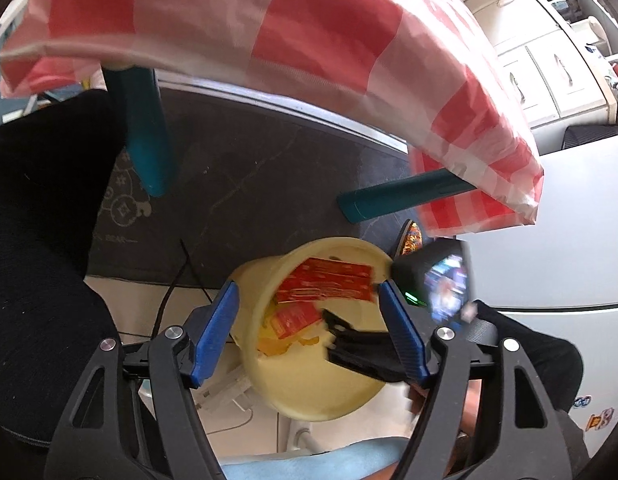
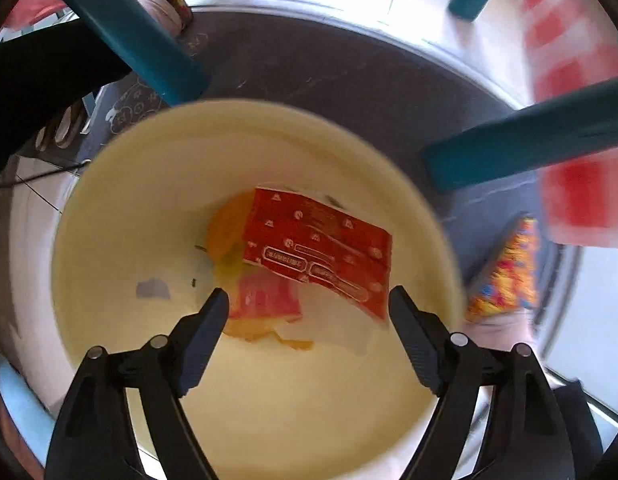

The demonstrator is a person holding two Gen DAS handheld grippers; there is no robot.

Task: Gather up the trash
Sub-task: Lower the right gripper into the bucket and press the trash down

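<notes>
A pale yellow bin (image 2: 149,200) stands on the floor right under my right gripper (image 2: 308,293), whose black fingers are spread open with nothing between them. Inside the bin lies a flattened red box (image 2: 317,248), tilted, over a pink-red wrapper (image 2: 265,296) and orange scraps (image 2: 229,228). In the left wrist view the bin (image 1: 309,384) and the red box (image 1: 325,284) lie below my left gripper (image 1: 307,288). Its blue pads are wide apart and grip nothing. The right gripper's black fingers (image 1: 357,344) reach over the bin's rim.
A table with a red-and-white checked cloth (image 1: 309,40) on teal legs (image 2: 529,132) stands over a dark mat (image 1: 249,180) behind the bin. Patterned slippers (image 2: 505,268) lie on the mat. A black cable (image 1: 169,292) crosses the tiles. White cabinets (image 1: 549,80) stand far right.
</notes>
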